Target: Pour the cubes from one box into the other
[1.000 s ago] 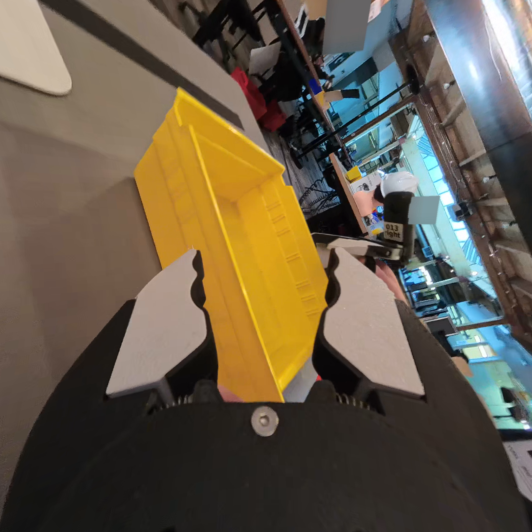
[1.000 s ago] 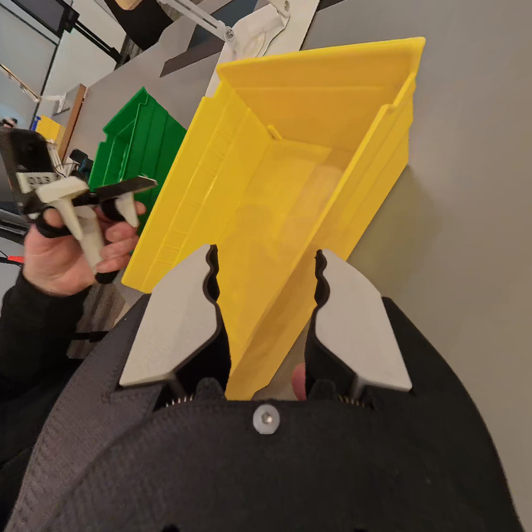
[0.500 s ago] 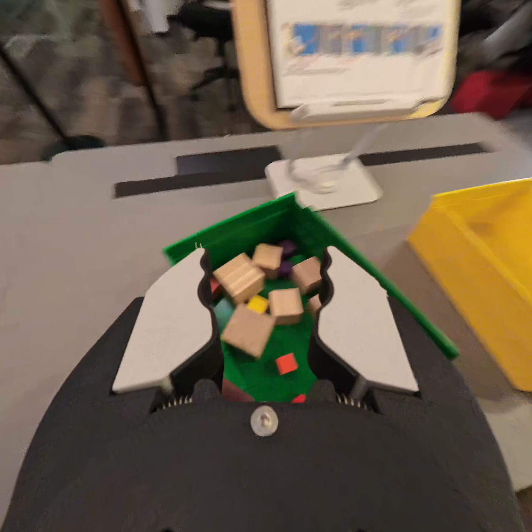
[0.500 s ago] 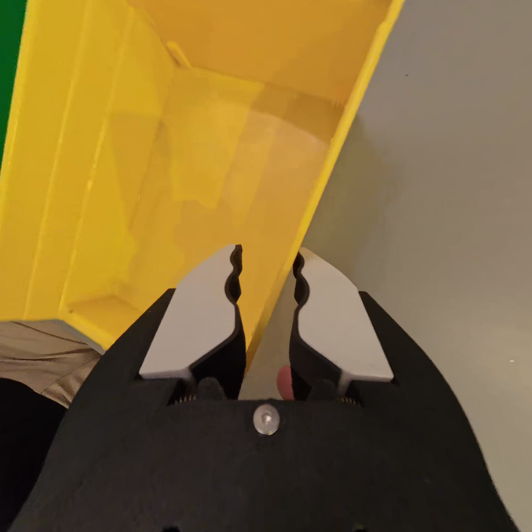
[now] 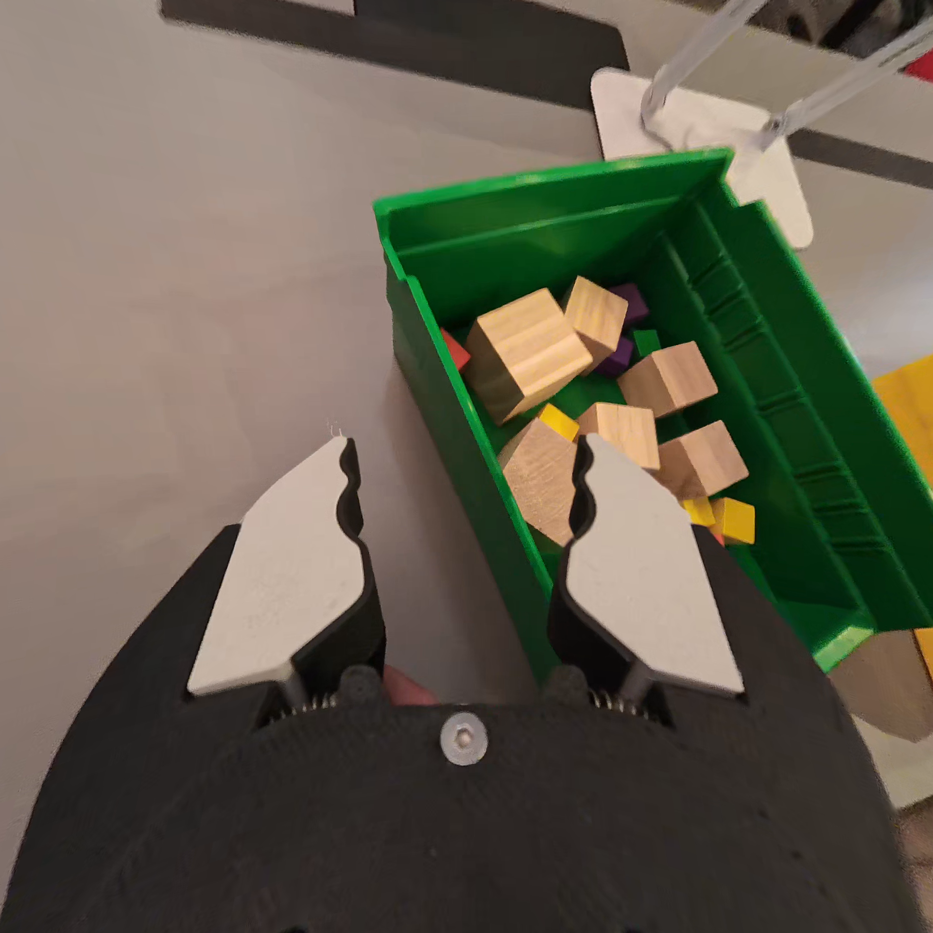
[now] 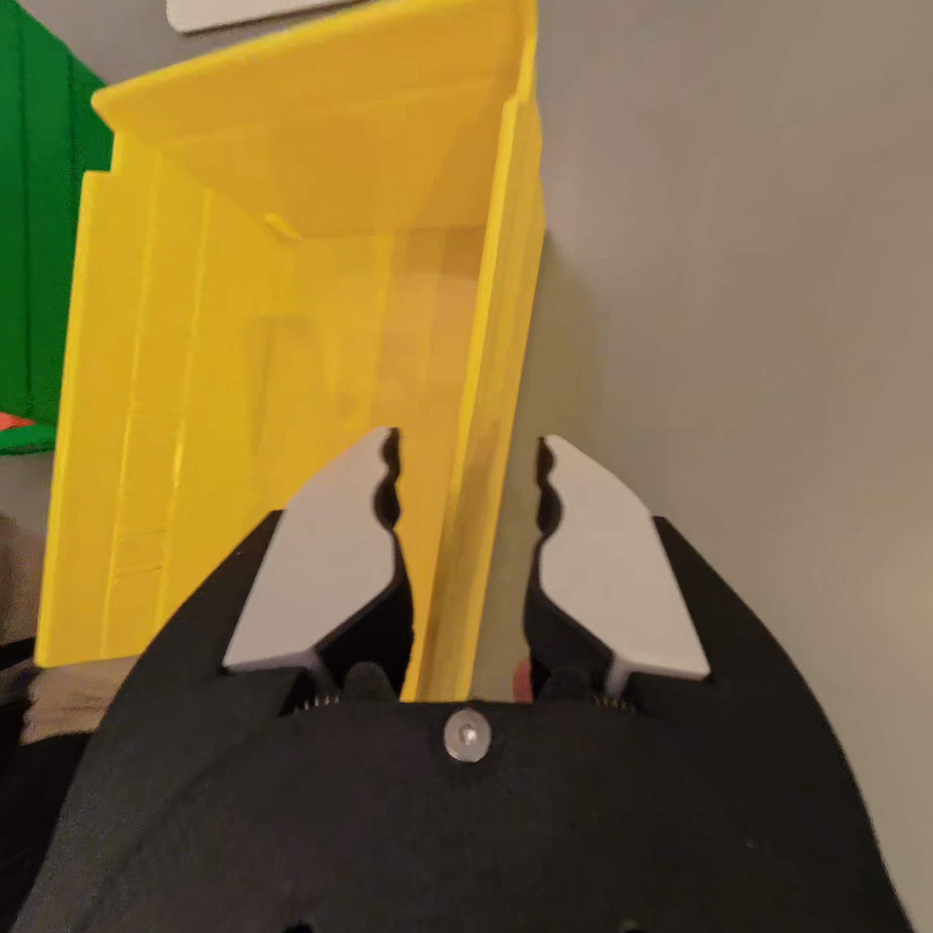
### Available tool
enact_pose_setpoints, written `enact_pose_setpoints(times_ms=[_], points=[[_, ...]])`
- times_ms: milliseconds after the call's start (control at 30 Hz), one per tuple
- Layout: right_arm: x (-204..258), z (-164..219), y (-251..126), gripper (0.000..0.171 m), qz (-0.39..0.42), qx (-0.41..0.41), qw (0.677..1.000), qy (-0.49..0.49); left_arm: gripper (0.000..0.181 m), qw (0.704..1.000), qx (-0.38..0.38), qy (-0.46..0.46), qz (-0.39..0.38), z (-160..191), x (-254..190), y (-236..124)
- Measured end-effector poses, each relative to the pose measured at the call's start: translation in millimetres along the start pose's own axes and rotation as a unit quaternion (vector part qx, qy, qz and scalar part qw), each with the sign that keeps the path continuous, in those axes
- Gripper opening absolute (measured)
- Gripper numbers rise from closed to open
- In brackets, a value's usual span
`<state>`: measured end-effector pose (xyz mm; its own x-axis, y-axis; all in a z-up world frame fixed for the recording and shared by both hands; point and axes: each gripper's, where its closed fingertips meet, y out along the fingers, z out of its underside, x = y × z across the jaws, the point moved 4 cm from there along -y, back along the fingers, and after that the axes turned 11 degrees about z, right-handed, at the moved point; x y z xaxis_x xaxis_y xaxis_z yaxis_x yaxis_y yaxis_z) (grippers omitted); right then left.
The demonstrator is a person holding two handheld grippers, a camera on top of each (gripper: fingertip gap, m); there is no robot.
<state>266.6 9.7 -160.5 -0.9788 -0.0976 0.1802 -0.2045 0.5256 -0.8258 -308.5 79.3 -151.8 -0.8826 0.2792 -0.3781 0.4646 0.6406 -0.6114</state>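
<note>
A green box (image 5: 787,404) stands on the grey table and holds several plain wooden cubes (image 5: 525,348) and small yellow, purple and red ones. My left gripper (image 5: 467,444) is open and its jaws straddle the box's left wall without touching it. An empty yellow box (image 6: 282,313) stands to the right of the green one; a bit of it shows in the left wrist view (image 5: 909,404). My right gripper (image 6: 469,438) is open and the yellow box's right wall runs between its jaws. The green box also shows at the left of the right wrist view (image 6: 35,252).
A white stand base (image 5: 707,131) with a clear arm stands just behind the green box. Dark slots (image 5: 454,45) run along the table's back. Bare grey table (image 6: 732,303) lies right of the yellow box and left of the green box. The table's near edge is close.
My left gripper swung from the yellow box to the green box and now straddles its left wall. My right gripper's jaws stand wider apart around the yellow box's right wall than half a second ago.
</note>
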Motion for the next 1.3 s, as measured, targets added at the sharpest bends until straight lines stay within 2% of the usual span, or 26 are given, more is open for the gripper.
enact_pose_setpoints(times_ms=[33, 100, 133, 167, 233, 300, 367, 433, 500, 600, 633, 667, 700, 867, 1000, 1133, 1300], points=[[-2.1, -8.2, -10.7, 0.056, 0.027, -0.026, 0.999, -0.016, 0.080, 1.000, 0.016, -0.004, 0.009, 4.2, 1.0, 5.1], [7.1, -30.0, -38.2, 0.062, 0.066, -0.084, 0.993, -0.053, 0.079, 0.999, 0.028, -0.009, 0.021, 8.5, 2.4, 13.8], [22.8, -41.5, -50.5, 0.062, 0.057, -0.109, 0.990, -0.076, 0.078, 0.999, 0.034, -0.015, 0.030, 9.7, 1.5, 17.9], [44.9, -51.7, -59.5, 0.059, 0.036, -0.124, 0.987, -0.100, 0.078, 0.998, 0.040, -0.019, 0.039, 10.8, 0.3, 21.8], [103.6, -65.2, -62.1, 0.066, -0.032, -0.109, 0.983, -0.145, 0.073, 0.997, 0.052, -0.023, 0.046, 11.9, -1.3, 28.3], [167.5, -70.9, -49.1, 0.062, -0.069, -0.070, 0.972, -0.212, 0.066, 0.996, 0.067, -0.019, 0.057, 13.3, -5.3, 33.0], [231.6, -70.4, -27.5, 0.058, -0.108, -0.029, 0.956, -0.272, 0.053, 0.996, 0.085, -0.005, 0.035, 18.2, -2.5, 34.5], [276.6, -66.8, 5.8, 0.053, -0.108, 0.021, 0.942, -0.318, 0.040, 0.995, 0.077, -0.020, 0.057, 18.7, -5.8, 34.3], [306.8, -59.8, 43.2, 0.053, -0.101, 0.078, 0.930, -0.345, 0.039, 0.995, 0.076, -0.018, 0.056, 19.1, -5.2, 33.5], [319.0, -54.1, 99.0, 0.048, -0.067, 0.155, 0.920, -0.353, 0.038, 0.995, 0.083, -0.013, 0.053, 19.4, -5.1, 33.8], [318.7, -49.7, 113.0, 0.047, -0.067, 0.190, 0.917, -0.346, 0.038, 0.995, 0.084, -0.011, 0.052, 19.4, -5.3, 34.0], [323.3, -47.0, 119.6, 0.040, -0.095, 0.217, 0.916, -0.323, 0.038, 0.995, 0.084, -0.011, 0.052, 19.3, -5.1, 34.2], [329.4, -48.6, 121.0, 0.032, -0.125, 0.225, 0.918, -0.301, 0.037, 0.995, 0.085, -0.011, 0.051, 19.2, -4.4, 34.7], [329.2, -47.6, 119.9, 0.010, -0.122, 0.240, 0.903, -0.335, 0.020, 0.996, 0.086, -0.003, 0.008, 14.8, 5.4, 34.9], [328.6, -46.4, 118.3, 0.008, -0.123, 0.208, 0.909, -0.339, 0.009, 0.996, 0.080, 0.026, -0.025, 10.8, 4.8, 33.5], [325.0, -48.3, 109.7, 0.007, -0.130, 0.175, 0.916, -0.335, 0.008, 0.996, 0.063, 0.053, -0.042, 1.8, -4.8, 27.0], [313.8, -67.7, 80.7, 0.009, -0.152, 0.139, 0.927, -0.314, 0.009, 0.996, 0.031, 0.071, -0.037, -23.2, -32.6, 10.8]])
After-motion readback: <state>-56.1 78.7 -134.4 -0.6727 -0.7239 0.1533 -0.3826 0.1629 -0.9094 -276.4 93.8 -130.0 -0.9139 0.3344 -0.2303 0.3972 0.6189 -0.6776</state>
